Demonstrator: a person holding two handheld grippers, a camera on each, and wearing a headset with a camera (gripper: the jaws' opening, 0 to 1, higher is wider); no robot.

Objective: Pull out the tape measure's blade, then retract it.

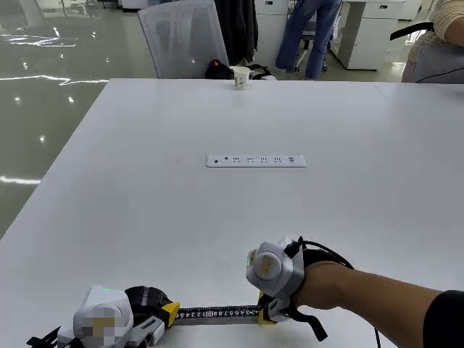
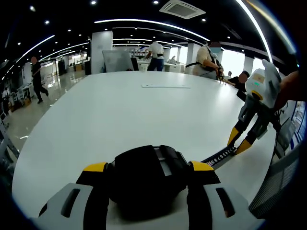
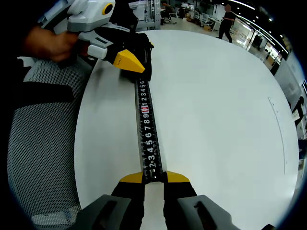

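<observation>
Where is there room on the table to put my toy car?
Bare table lies between the power strip and the tape measure, and between the strip and the cup. The near edge is crowded: left gripper, blade and right gripper.

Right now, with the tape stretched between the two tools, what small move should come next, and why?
Probably draw the right tool a little farther from the left tool. It is shut on the blade tip, the left tool grips the case, and only a short run of numbers is out, so the pull looks unfinished.
</observation>
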